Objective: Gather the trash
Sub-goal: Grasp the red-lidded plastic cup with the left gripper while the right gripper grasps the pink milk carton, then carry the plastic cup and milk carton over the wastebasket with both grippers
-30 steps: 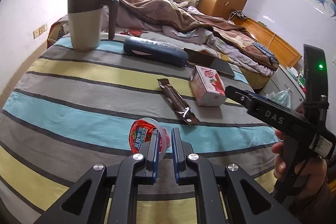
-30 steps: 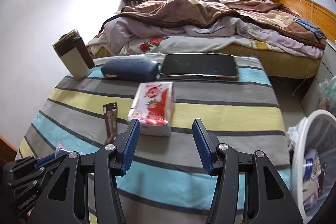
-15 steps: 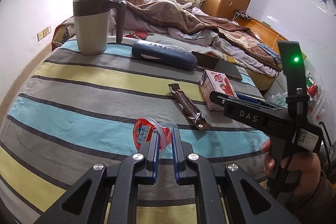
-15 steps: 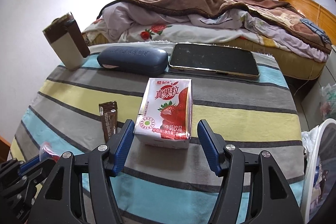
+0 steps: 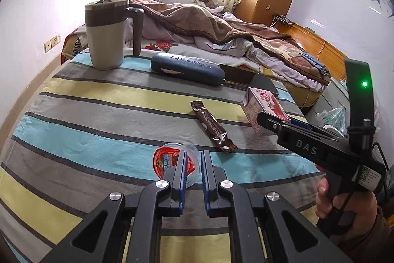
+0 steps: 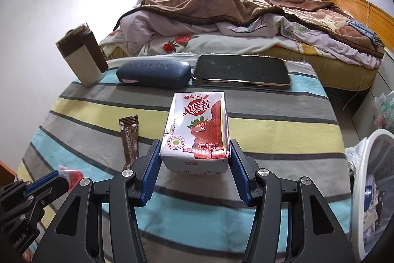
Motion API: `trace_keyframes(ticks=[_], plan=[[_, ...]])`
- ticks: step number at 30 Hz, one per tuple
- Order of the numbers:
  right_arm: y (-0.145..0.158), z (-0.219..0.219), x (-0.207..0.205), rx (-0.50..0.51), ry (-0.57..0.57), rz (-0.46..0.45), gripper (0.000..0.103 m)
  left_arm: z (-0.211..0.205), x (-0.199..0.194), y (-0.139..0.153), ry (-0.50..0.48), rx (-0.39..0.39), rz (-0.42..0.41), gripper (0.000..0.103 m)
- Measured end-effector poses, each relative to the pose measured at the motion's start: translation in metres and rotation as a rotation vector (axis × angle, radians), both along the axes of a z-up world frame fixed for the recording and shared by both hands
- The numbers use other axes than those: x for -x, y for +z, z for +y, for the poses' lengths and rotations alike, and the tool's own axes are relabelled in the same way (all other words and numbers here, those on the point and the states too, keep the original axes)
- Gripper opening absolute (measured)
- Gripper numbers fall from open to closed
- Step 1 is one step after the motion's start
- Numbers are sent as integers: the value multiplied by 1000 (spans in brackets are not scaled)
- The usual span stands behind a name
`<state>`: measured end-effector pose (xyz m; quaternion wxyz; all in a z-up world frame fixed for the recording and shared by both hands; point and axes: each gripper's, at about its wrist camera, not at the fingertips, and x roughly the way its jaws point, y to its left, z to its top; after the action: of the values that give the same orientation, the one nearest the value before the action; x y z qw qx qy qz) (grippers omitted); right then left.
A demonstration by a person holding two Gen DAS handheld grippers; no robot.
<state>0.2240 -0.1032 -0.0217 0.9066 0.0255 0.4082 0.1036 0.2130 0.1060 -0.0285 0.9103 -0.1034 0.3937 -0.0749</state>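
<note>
Left gripper [image 5: 192,165] clamped on small clear plastic cup w/ red foil lid [image 5: 172,162], low over striped table [image 5: 98,115]. Right gripper [image 6: 194,164] spread around white-and-red strawberry milk carton [image 6: 197,130], pads at its sides. Brown snack wrapper [image 6: 129,139] just beside.

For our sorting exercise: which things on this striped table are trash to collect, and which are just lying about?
Trash to collect:
strawberry milk carton
brown sachet
red-lidded cup
white bin

Lying about:
mug
glasses case
tablet
</note>
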Motion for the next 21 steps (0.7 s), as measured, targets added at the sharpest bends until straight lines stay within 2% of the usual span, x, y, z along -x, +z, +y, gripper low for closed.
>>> trace_keyframes(ticks=[11, 14, 15, 16, 17, 18, 21], plan=[[12, -14, 21, -35, -6, -32, 55, -8, 18, 6, -13, -17, -20, 11], [12, -16, 25, -48, 2, -34, 55, -2, 22, 4, 23, -40, -23, 14], [12, -16, 27, -46, 6, -36, 55, 0, 25, 4, 38, -64, -36, 21], [11, -16, 28, -45, 10, -35, 55, 3, 26, 5, 51, -82, -45, 38], [10, -16, 28, -46, 14, -33, 55, 6, 25, 5, 62, -83, -41, 49], [10, -17, 30, -49, 16, -31, 55, 11, 23, 2, 70, -63, -23, 65], [9, -17, 30, -58, 16, -29, 55, 16, 16, -5, 59, -38, 9, 67]])
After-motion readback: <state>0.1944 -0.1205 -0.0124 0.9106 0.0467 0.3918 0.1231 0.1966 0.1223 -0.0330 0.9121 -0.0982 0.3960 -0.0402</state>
